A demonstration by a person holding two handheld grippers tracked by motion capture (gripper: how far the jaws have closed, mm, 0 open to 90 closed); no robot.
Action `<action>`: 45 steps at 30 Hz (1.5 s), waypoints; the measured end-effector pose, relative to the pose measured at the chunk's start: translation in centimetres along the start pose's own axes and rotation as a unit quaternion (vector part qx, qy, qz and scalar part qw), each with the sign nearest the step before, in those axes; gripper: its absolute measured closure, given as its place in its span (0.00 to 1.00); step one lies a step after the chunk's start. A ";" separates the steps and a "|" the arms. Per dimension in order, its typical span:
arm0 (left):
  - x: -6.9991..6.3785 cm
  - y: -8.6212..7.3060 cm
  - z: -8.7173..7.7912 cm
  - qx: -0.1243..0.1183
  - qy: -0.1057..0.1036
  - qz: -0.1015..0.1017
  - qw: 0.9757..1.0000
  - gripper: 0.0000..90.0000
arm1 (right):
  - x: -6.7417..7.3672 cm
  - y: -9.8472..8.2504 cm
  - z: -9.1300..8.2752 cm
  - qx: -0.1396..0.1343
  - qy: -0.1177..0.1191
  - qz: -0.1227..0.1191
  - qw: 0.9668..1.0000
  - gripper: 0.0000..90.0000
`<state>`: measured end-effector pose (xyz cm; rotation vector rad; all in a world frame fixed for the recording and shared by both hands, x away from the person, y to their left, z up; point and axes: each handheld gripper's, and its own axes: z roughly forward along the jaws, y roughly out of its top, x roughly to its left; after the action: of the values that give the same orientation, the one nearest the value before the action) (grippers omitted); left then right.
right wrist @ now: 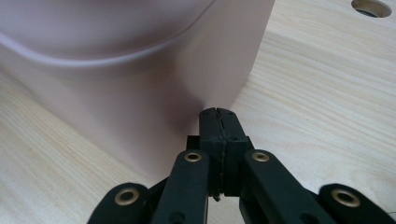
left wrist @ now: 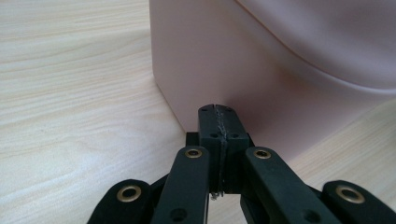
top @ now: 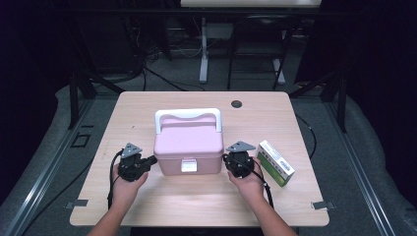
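The print on the green-and-white carton [top: 275, 162] is coming out too small to read. Both gripper views are cutting off the pink box [left wrist: 261, 70] at the top, so its lid isn't showing there.

Light wooden table [top: 147, 206], rounded at the corners, with a dark round cable hole [top: 236, 103] near the far edge and small grey tabs at both near corners. Green-and-white carton [top: 275, 163] lying flat and askew toward the table's right side. Beyond the far edge, grey floor [top: 162, 81] with black cables [top: 162, 78] trailing across it, a white table leg [top: 203, 54] and dark frame legs [top: 231, 59] among them.
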<state>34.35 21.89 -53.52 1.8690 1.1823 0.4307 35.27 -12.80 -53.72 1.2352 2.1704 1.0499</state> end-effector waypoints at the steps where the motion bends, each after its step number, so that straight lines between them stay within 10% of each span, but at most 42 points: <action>1: 0.0 0.0 0.0 0.000 0.000 0.000 1.000 1.00 | 0.0 0.0 0.0 0.000 0.000 0.000 1.000 1.00; 22: -1.9 -1.1 -1.3 0.012 -0.024 0.012 1.000 1.00 | 0.4 -1.8 -2.4 0.006 0.007 0.028 1.000 1.00; 45: -3.9 -2.8 -3.7 0.031 -0.056 0.034 0.997 1.00 | 1.7 -4.2 -6.1 0.024 0.014 0.004 1.000 1.00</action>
<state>28.39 20.79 -53.10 1.9655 1.0706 0.3261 28.03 -15.12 -53.23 1.2595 2.2263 1.0290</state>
